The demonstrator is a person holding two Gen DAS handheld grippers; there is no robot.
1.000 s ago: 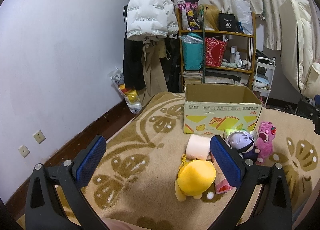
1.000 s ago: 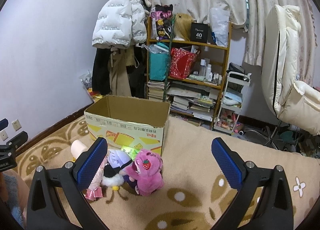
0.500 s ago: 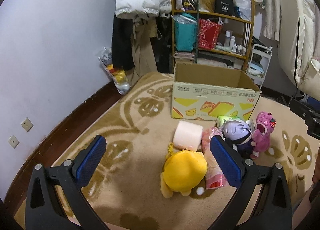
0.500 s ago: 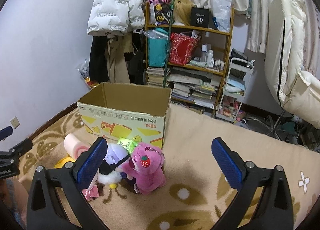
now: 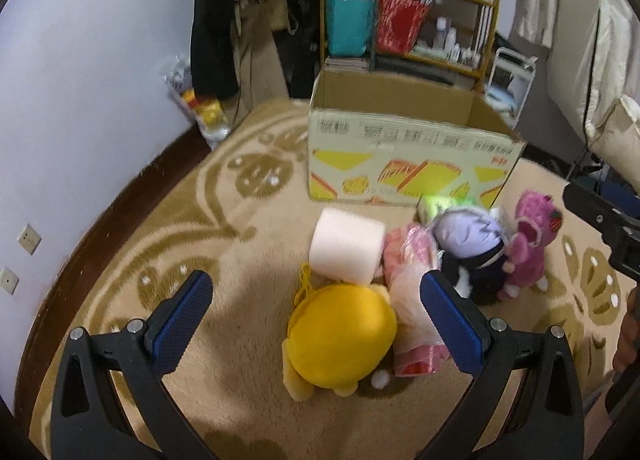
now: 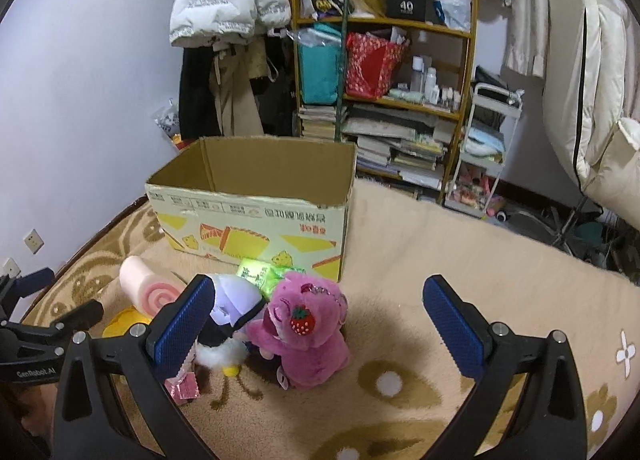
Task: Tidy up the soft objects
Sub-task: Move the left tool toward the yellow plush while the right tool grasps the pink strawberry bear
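Covering most of the floor is a beige carpet with brown leaf patterns [image 5: 168, 220], and on it stands the open cardboard box printed with yellow cake pictures [image 5: 408, 156], apparently empty as far as its inside shows. Just in front of the box lies the cluster of soft things: a round yellow plush toy [image 5: 340, 336] nearest the left camera, a pale pink swirl-ended roll cushion [image 5: 346, 246] touching its far side, a magenta plush bear with a strawberry on its head [image 6: 308, 332], a lilac-headed plush doll in dark clothes [image 5: 472, 244] leaning against the bear, a pink item in crinkly plastic wrap [image 5: 412, 300] between the yellow toy and the doll, and a small bright green packet [image 6: 260, 272] against the box wall.

Neither tool carries anything. The left tool [image 5: 316, 312] hangs spread wide above the yellow toy; the right tool [image 6: 316, 316] is equally wide, with the bear in front of it.

The step in hand looks like a first pick, probably the yellow toy. To do it well, I would lower the left tool until its blue pads straddle the toy's widest part, close gently into the stuffing rather than on loose fabric, and avoid snagging the plastic wrap beside it before lifting toward the box.
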